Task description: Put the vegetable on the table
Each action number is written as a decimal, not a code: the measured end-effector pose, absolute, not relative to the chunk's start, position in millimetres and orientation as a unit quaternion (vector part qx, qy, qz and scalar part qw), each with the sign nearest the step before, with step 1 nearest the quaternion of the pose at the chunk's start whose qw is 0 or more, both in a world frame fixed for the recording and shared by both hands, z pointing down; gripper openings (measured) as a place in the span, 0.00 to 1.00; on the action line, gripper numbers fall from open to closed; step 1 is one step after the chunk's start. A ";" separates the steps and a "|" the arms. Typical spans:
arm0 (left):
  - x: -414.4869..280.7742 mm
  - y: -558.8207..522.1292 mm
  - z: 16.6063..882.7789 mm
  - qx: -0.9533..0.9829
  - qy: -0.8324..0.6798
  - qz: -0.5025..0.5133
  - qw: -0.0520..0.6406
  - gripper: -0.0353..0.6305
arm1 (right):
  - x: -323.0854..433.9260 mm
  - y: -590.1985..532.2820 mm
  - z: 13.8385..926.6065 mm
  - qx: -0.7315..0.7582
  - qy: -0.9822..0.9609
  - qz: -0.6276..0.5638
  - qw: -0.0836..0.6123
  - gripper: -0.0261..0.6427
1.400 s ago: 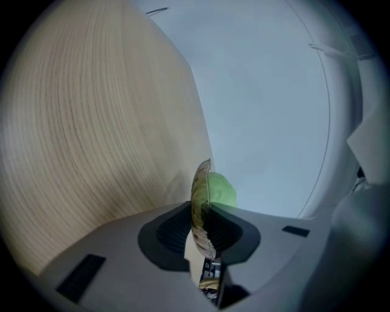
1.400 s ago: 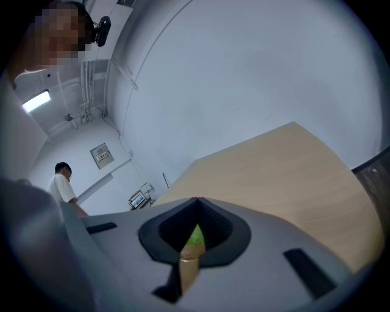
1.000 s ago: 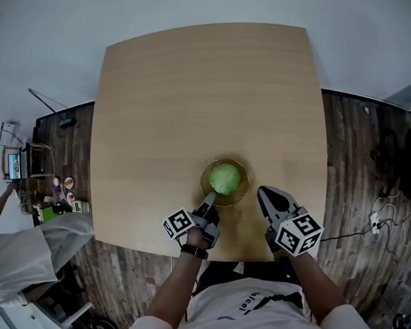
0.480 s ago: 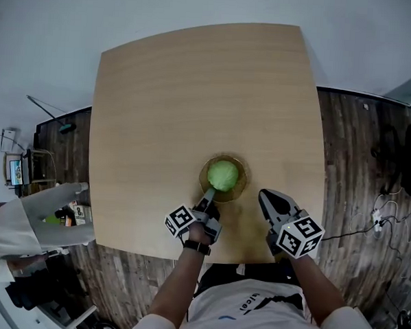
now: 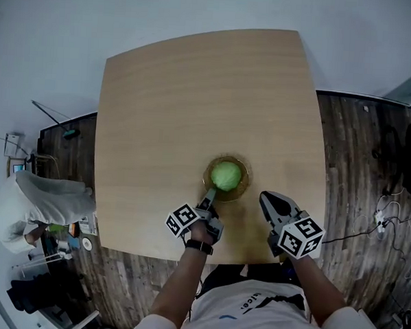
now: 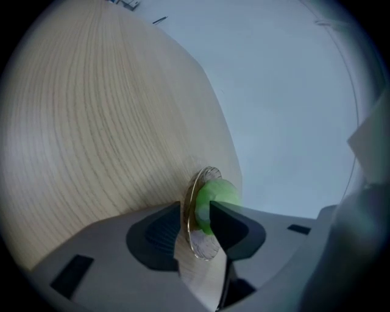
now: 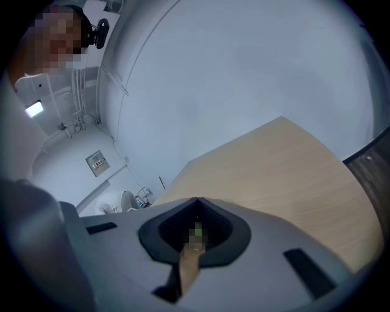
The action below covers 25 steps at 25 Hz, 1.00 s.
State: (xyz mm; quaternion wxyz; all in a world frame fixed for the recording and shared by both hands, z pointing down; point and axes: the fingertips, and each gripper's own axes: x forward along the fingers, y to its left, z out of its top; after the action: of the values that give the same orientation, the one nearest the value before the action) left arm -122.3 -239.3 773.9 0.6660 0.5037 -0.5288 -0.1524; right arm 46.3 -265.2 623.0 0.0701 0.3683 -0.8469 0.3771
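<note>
A round green vegetable (image 5: 226, 175) lies in a shallow glass plate (image 5: 240, 192) on the wooden table (image 5: 195, 91), near its front edge. My left gripper (image 5: 209, 195) is at the plate's near-left rim. In the left gripper view the plate's rim (image 6: 196, 242) stands between the jaws with the vegetable (image 6: 223, 193) just beyond. The jaws are opening, and a narrow gap shows on the left side of the rim. My right gripper (image 5: 265, 196) hovers to the right of the plate, apart from it. Its jaws (image 7: 196, 202) meet at the tips with nothing in them.
The table's front edge (image 5: 153, 250) runs just under both grippers. A person in white (image 5: 42, 203) bends over clutter on the dark wood floor to the left. Cables (image 5: 378, 219) lie on the floor at the right. A pale wall stands behind the table.
My left gripper stays at the plate's rim and the right one has barely moved. The person on the left has shifted and bent lower.
</note>
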 end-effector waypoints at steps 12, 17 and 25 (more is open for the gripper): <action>-127.6 -216.5 697.4 0.589 -0.501 -0.142 0.618 0.20 | 12.7 -234.4 594.6 0.368 -0.858 0.351 0.075 0.06; -125.8 -204.0 638.0 0.653 -0.481 -0.140 0.568 0.10 | -4.2 -218.6 574.0 0.370 -0.865 0.331 0.076 0.06; -126.8 -169.9 549.1 0.749 -0.459 -0.120 0.461 0.07 | -29.0 -185.8 537.1 0.372 -0.874 0.306 0.062 0.06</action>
State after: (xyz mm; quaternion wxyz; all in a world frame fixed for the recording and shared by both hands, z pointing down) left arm -126.8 -169.9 549.1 0.4614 0.7495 -0.4593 -0.1200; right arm -29.0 -185.8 537.1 0.0622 0.3719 -0.8740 0.3064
